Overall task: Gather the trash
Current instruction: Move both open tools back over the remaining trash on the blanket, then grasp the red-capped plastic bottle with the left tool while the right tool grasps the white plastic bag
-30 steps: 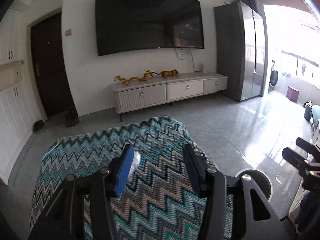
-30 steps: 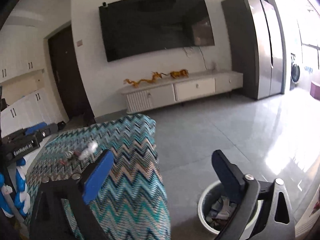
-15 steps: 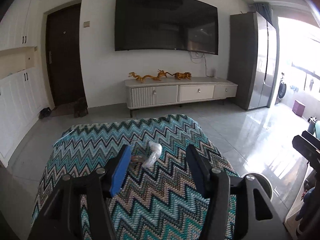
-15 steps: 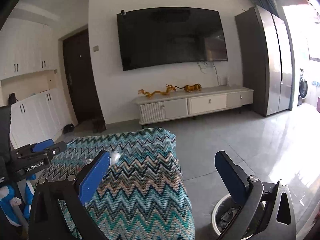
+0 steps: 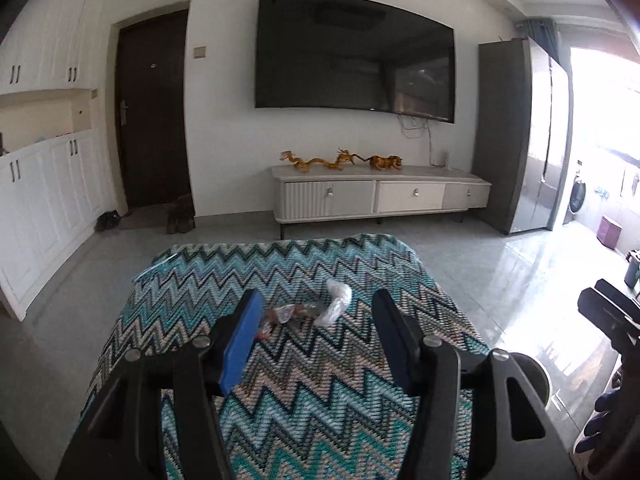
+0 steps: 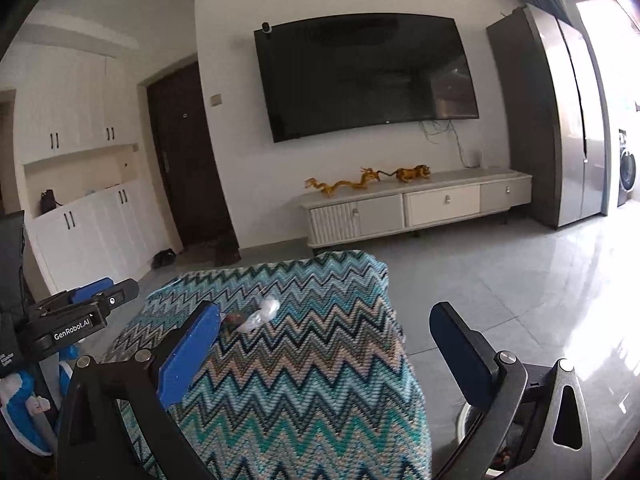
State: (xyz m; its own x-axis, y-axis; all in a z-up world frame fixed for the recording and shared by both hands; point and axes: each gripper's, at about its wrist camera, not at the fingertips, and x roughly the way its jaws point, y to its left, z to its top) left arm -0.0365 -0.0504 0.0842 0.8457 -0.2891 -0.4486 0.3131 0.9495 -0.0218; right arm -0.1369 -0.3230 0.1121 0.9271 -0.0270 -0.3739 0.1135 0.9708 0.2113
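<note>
A crumpled clear plastic wrapper (image 5: 335, 303) and small brownish candy wrappers (image 5: 286, 314) lie together on a table covered with a teal zigzag cloth (image 5: 304, 392). My left gripper (image 5: 316, 320) is open and empty, its fingers just short of the trash on either side. My right gripper (image 6: 328, 332) is open and empty above the table's right edge; the plastic wrapper (image 6: 262, 314) and the candy wrappers (image 6: 232, 320) sit by its left fingertip. A round waste bin (image 6: 468, 420) stands on the floor behind the right finger.
The bin's rim (image 5: 528, 376) shows right of the table in the left view. The left gripper's body (image 6: 80, 316) is at the right view's left edge. A TV stand (image 5: 380, 196), a dark door (image 5: 154, 112) and a grey cabinet (image 5: 516, 136) line the far wall.
Both cameras have tilted up and pulled back. The trash, partly hidden by my left finger before, now lies in plain view between the left fingertips. Both grippers stay open.
</note>
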